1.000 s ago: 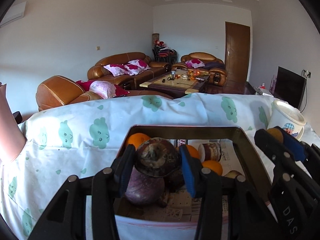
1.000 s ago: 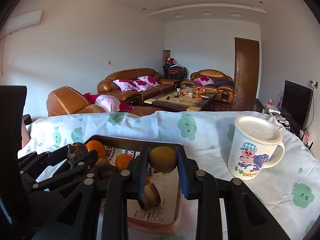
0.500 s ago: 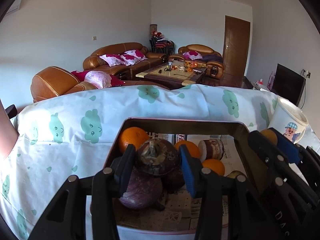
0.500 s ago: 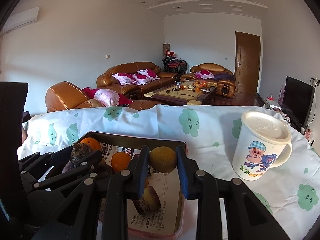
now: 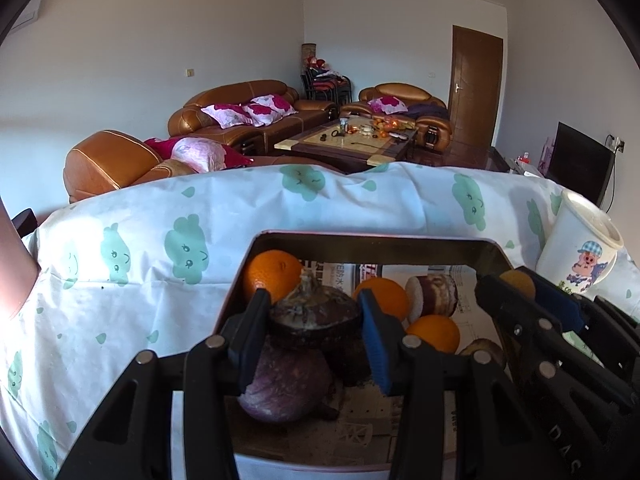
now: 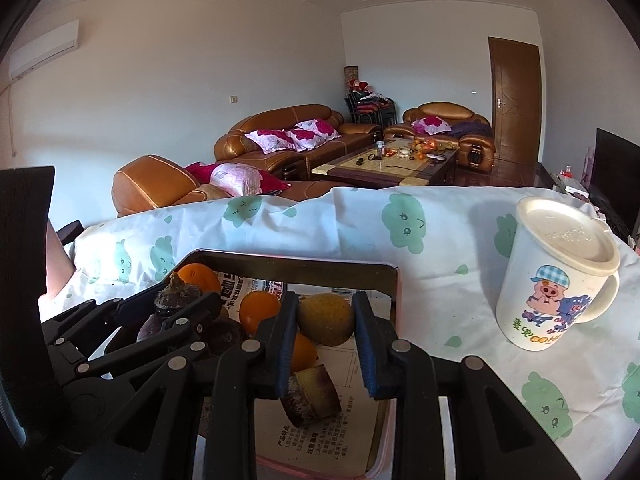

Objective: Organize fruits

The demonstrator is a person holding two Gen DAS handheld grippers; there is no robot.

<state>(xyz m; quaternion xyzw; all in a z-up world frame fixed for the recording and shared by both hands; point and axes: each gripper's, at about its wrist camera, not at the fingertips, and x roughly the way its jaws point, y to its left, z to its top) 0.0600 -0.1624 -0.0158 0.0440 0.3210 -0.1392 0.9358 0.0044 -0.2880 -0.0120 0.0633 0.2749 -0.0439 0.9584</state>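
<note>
A dark, wrinkled mangosteen (image 5: 314,312) is clamped between the left gripper (image 5: 314,334) pads above the paper-lined metal tray (image 5: 372,242); a round, rough yellow-brown fruit (image 6: 325,320) is pinched by the right gripper (image 6: 325,344).

Home living room, leather sofas (image 6: 288,136), coffee table (image 6: 384,164), television (image 6: 616,168)

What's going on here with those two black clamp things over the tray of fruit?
A person is sorting fruit with a handheld gripper in each hand. The left gripper is clamped on a dark, shrivelled round fruit, held above the tray. The right gripper is clamped on a small yellow-brown fruit, also over the tray. Oranges and a purple fruit lie in the paper-lined tray. A lidded cartoon mug stands beside it on the tablecloth.
</note>
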